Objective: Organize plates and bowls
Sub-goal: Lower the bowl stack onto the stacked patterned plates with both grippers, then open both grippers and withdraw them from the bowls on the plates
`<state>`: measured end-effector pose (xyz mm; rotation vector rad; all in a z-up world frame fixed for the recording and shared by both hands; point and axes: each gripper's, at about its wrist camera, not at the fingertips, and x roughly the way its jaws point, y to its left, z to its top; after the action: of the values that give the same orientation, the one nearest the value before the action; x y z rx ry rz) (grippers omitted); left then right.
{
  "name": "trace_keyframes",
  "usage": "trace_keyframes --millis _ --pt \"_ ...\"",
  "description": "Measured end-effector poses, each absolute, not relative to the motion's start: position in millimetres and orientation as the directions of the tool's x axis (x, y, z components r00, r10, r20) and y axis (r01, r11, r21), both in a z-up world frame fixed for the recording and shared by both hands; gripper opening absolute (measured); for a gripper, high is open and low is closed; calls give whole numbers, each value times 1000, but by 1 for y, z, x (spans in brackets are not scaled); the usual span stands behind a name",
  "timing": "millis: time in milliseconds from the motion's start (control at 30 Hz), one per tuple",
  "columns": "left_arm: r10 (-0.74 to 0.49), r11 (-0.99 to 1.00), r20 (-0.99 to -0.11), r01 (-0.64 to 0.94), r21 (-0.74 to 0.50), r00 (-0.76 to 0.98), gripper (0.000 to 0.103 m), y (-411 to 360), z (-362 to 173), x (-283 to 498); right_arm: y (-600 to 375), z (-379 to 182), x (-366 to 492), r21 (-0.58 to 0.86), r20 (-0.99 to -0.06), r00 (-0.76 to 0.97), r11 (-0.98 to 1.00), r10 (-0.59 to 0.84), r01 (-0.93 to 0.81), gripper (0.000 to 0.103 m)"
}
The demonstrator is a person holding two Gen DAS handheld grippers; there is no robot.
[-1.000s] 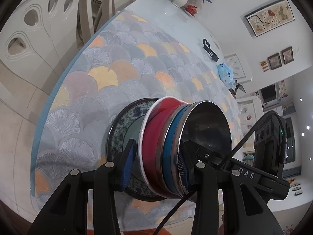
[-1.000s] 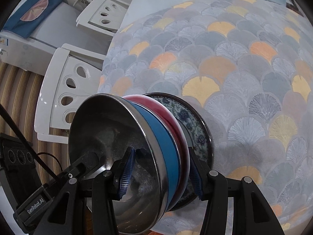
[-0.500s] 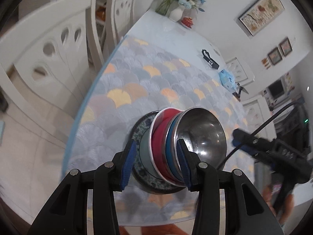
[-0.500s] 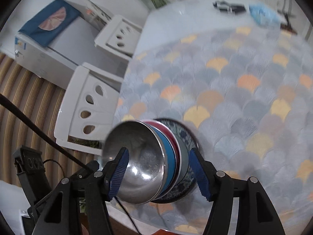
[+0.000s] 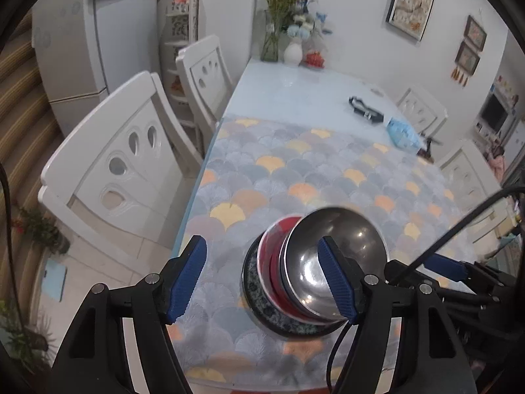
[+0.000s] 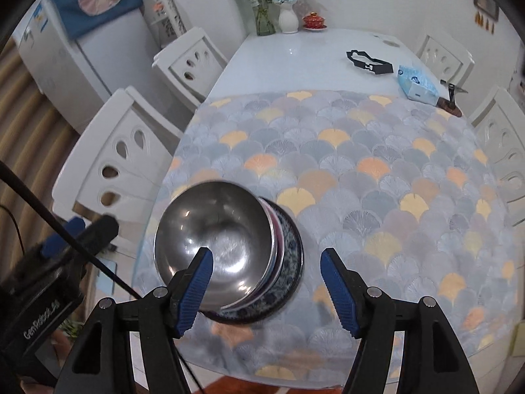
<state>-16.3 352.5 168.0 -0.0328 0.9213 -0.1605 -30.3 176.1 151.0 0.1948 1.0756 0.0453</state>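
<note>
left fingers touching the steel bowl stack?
Apart. Left wrist view: left gripper opening, both fingers clear of the steel bowl below.

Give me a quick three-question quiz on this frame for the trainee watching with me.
1. True or false: the steel bowl sits on top of the stack on the patterned plate.
2. What rests on the white tabletop beyond the mat? A) a black strap and a blue tissue pack B) a kettle C) a laptop
3. Is either the left gripper or the right gripper clamped on the stack?

Key: 1 true; 2 A; 3 no, both stand clear of it, jaws opening.
</note>
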Motion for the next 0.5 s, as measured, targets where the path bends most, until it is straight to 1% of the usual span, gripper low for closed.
trace_keyframes --millis 133,267,500 --pt "-135 990 -815 112 -86 564 68 349 158 -15 184 146 -34 146 -881 460 988 109 47 66" --pt "-98 993 -809 111 -41 580 69 344 160 -20 184 142 -36 143 -889 447 988 103 56 66" --pt "-75 995 -801 92 -25 594 69 345 158 -22 182 143 -38 143 -886 453 987 96 72 67"
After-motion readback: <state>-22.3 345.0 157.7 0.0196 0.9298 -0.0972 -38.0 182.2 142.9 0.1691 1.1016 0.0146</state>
